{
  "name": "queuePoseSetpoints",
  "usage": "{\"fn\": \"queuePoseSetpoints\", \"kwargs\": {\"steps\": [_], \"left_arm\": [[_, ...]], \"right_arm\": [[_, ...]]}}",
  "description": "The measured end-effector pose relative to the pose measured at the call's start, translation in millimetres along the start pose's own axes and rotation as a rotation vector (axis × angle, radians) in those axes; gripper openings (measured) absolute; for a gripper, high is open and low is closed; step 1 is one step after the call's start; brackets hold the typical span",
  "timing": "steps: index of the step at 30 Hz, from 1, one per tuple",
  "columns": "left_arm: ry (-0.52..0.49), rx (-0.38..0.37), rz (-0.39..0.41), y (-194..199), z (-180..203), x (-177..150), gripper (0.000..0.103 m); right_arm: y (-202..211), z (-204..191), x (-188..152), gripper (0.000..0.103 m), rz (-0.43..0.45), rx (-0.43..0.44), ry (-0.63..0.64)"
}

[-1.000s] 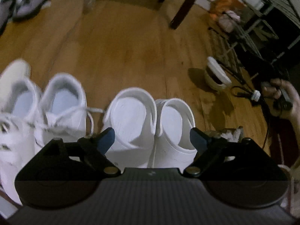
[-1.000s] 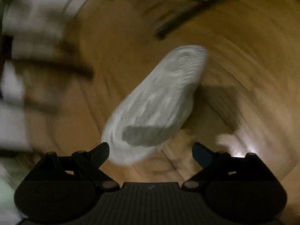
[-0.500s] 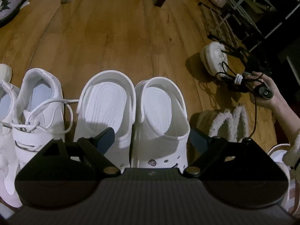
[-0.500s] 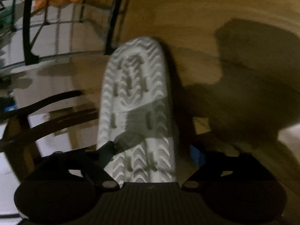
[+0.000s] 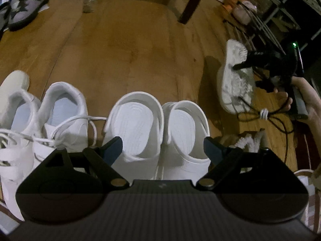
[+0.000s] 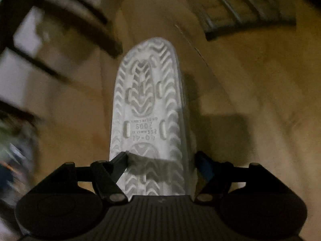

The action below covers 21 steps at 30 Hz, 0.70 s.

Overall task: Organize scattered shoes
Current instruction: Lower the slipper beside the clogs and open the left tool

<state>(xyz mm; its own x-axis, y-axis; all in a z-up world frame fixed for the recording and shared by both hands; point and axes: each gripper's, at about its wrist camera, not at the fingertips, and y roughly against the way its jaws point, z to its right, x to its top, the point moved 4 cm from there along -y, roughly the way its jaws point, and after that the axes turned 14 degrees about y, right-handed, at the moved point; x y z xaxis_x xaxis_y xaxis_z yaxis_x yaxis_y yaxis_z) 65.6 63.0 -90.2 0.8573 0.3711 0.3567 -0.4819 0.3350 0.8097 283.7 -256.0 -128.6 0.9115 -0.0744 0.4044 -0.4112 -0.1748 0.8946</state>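
Note:
In the left wrist view, two white clogs [image 5: 156, 128] stand side by side on the wood floor, with a pair of white sneakers [image 5: 46, 124] to their left. My left gripper [image 5: 162, 146] is open and empty just above the clogs. A fluffy white slipper [image 5: 234, 80] is at the right, held by my right gripper [image 5: 258, 74]. In the right wrist view, the right gripper [image 6: 162, 162] is shut on this slipper's heel, its ridged white sole [image 6: 146, 108] facing the camera. A second fluffy slipper [image 5: 248, 140] lies right of the clogs.
Grey sandals [image 5: 24, 10] lie at the far left. A dark chair leg [image 5: 190, 2] and a plastic bottle [image 5: 89, 2] stand at the back. A metal shoe rack [image 5: 270, 14] with items is at the far right. A black cable [image 5: 266, 116] trails over the floor.
The right gripper has closed on the slipper's heel and raised it off the floor. The left gripper has drifted slightly and stays open above the clogs.

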Motion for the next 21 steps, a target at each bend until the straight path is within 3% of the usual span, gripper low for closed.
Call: {"fn": "queuePoseSetpoints", "kwargs": {"steps": [2,4,7,9,11,16,18,21], "left_arm": [[0.005,-0.007,-0.003,2,-1,0,0.088],[0.004,-0.012,0.002,4,-2,0,0.088],[0.008,-0.019,0.014,8,-3,1,0.088],[0.014,-0.024,0.024,12,-5,1,0.088],[0.019,-0.023,0.03,12,-7,2,0.088],[0.065,-0.001,0.062,17,-17,8,0.088],[0.075,0.015,0.072,17,-19,9,0.088],[0.078,0.032,0.063,13,-20,9,0.089]], "right_arm": [[5,-26,-1,0.077,-0.007,0.092,0.01],[9,-40,-9,0.084,-0.018,0.289,-0.097],[13,-60,-15,0.084,-0.048,0.543,-0.16],[20,-66,-16,0.084,-0.03,0.587,-0.15],[27,-66,-17,0.084,0.015,0.535,-0.094],[28,-63,-24,0.084,0.024,0.244,0.238],[23,-57,-32,0.084,0.011,0.193,0.297],[11,-48,-36,0.084,-0.036,0.217,0.285]]}}
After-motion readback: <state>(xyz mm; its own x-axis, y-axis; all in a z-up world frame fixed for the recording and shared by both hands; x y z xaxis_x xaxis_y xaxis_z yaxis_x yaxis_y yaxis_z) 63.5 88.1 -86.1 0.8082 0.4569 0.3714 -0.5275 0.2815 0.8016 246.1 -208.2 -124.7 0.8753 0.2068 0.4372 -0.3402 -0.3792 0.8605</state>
